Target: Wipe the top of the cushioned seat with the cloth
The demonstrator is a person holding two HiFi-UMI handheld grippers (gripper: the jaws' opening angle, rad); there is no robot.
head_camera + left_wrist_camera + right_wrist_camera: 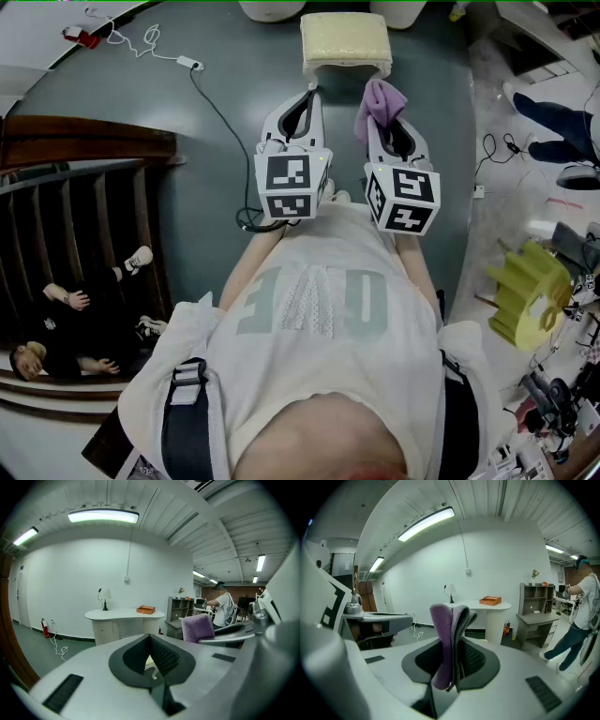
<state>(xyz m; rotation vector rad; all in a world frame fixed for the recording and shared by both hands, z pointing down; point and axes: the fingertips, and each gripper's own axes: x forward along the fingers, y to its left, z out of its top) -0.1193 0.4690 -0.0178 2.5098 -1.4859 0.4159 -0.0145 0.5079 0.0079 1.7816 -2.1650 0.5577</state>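
You stand over a grey-green floor point(225, 66), both tools held out at 12 o'clock from your chest, their marker cubes point(292, 186) nearest the head camera. Your left tongs point(312, 91) carry nothing: in the left gripper view the black pads point(165, 656) draw together to a point, with only a sliver of something pale showing past them, possibly the seat. Your right tongs point(380, 114) are clamped on the purple cloth point(378, 98), which stands up folded between the pads in the right gripper view point(445, 639) and flops over their tips; the left gripper view catches it at 3 o'clock point(197, 627). Just beyond both tips, at 12 o'clock, sits the cushioned seat point(344, 39), its pale yellow top bare, the cloth close to its near edge but apart from it. A black cable point(220, 127) trails across the floor at 10 o'clock, and a dark wooden staircase point(84, 178) drops away at 9 o'clock. Farther off, a curved white desk point(487, 606) bears a lamp point(450, 592) and an orange box point(490, 600).
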